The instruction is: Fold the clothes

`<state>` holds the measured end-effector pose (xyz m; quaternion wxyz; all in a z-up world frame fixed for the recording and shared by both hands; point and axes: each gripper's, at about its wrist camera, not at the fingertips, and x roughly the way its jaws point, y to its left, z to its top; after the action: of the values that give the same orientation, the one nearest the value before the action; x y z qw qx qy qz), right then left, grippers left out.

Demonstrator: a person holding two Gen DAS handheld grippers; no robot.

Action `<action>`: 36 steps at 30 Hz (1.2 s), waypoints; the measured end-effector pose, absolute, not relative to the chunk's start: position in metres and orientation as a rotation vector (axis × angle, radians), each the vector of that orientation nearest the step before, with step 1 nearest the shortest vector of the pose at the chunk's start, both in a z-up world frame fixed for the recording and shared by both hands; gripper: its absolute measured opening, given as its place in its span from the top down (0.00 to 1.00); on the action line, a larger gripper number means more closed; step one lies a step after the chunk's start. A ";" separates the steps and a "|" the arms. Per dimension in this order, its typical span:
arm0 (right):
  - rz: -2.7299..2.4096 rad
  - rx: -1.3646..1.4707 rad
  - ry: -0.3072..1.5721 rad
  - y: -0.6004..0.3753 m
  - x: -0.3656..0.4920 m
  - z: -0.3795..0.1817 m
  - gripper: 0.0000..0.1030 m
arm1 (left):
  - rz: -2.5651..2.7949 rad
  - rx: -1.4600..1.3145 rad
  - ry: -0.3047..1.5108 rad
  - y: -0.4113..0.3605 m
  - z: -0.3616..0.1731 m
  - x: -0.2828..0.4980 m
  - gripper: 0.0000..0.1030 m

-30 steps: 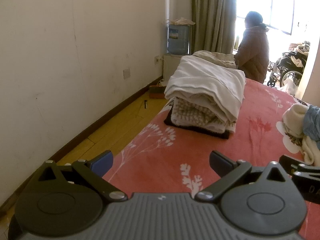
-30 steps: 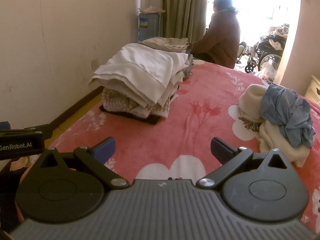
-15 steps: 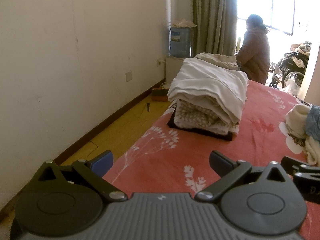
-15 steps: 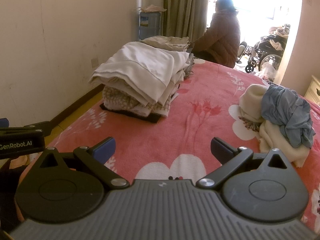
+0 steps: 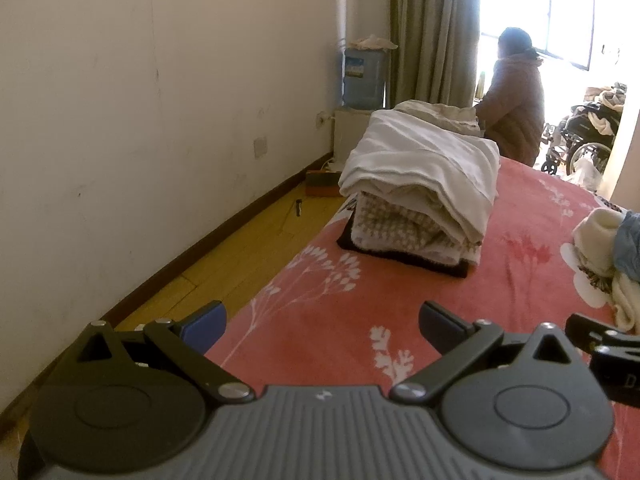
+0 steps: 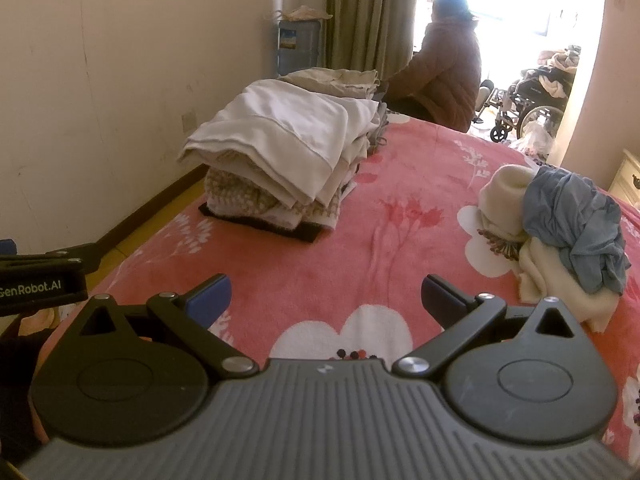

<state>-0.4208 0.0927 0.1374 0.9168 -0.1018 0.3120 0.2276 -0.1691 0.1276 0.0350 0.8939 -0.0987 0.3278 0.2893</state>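
At the left edge of the right wrist view we read "GenRobot.AI" on the left gripper (image 6: 40,280). We hold the left gripper (image 5: 322,322) and right gripper (image 6: 326,296) with jaws spread apart, nothing between them, above a pink floral blanket (image 6: 400,240). The folded stack (image 6: 288,152) sits centre-left; the unfolded pile (image 6: 560,232) lies at right. A seated person (image 6: 444,76) faces the window, upper centre.

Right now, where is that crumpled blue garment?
In the right wrist view, the crumpled blue garment lies on the right side of the pink floral blanket, atop cream clothes, apart from the folded stack on the left.
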 end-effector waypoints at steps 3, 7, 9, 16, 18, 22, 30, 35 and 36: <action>0.468 -0.210 0.643 0.093 -0.421 0.137 0.01 | 0.600 -0.202 0.682 0.127 0.034 -0.169 0.00; 0.468 -0.211 0.645 0.093 -0.421 0.137 0.01 | 0.602 -0.199 0.682 0.127 0.034 -0.169 0.00; 0.468 -0.212 0.646 0.093 -0.421 0.137 0.01 | 0.602 -0.199 0.683 0.127 0.034 -0.169 0.00; 0.467 -0.212 0.646 0.093 -0.422 0.137 0.01 | 0.604 -0.196 0.681 0.126 0.034 -0.168 0.00; 0.467 -0.213 0.646 0.093 -0.422 0.137 0.01 | 0.605 -0.196 0.682 0.126 0.034 -0.169 0.00; 0.464 -0.211 0.646 0.093 -0.421 0.136 0.01 | 0.608 -0.197 0.685 0.127 0.033 -0.169 0.00; 0.464 -0.216 0.647 0.094 -0.422 0.136 0.01 | 0.612 -0.203 0.683 0.128 0.034 -0.171 0.00; 0.463 -0.220 0.645 0.094 -0.421 0.137 0.01 | 0.612 -0.204 0.683 0.129 0.034 -0.171 0.00; 0.463 -0.220 0.645 0.094 -0.421 0.137 0.01 | 0.613 -0.204 0.683 0.129 0.034 -0.171 0.00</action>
<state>-0.4212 0.0936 0.1367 0.9164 -0.1071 0.3134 0.2250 -0.1711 0.1290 0.0336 0.8916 -0.0981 0.3290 0.2952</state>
